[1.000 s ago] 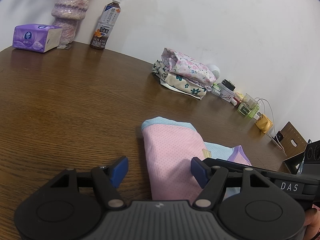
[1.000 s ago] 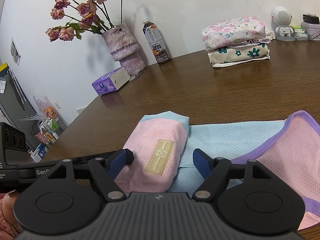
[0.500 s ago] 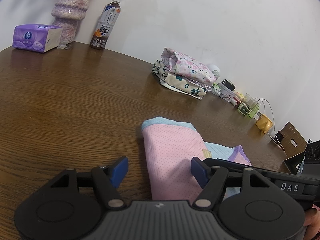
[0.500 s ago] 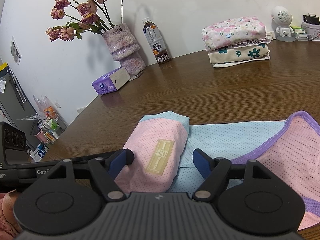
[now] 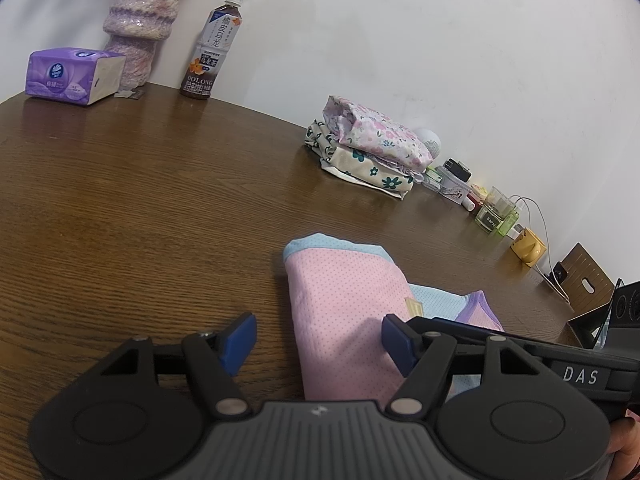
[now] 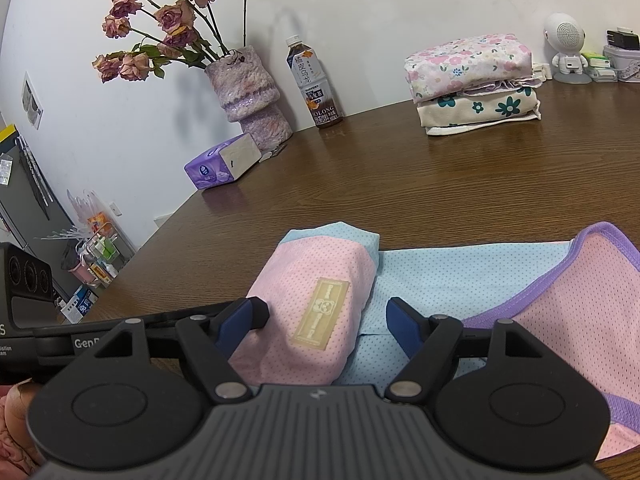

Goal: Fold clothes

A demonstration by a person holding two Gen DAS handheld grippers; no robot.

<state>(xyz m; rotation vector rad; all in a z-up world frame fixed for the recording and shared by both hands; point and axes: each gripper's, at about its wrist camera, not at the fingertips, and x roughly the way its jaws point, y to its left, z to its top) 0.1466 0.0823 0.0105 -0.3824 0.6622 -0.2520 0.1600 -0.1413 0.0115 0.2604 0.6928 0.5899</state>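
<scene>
A pink and light-blue mesh garment [image 6: 440,280] lies on the brown wooden table [image 6: 440,184], one end folded into a pink bundle [image 6: 316,304] with a beige label. Its purple-trimmed pink part [image 6: 572,304] spreads to the right. My right gripper [image 6: 328,320] is open, its blue pads either side of the bundle's near end. In the left wrist view the same bundle [image 5: 344,316] lies between the pads of my open left gripper [image 5: 318,338]. The other gripper's black body [image 5: 520,348] crosses the garment beside it.
A stack of folded floral clothes [image 6: 472,80] sits at the back of the table. Along the wall stand a tea bottle [image 6: 314,84], a vase of dried roses [image 6: 248,96], a purple tissue pack [image 6: 224,164], a small white speaker [image 6: 566,48] and small jars [image 5: 492,212].
</scene>
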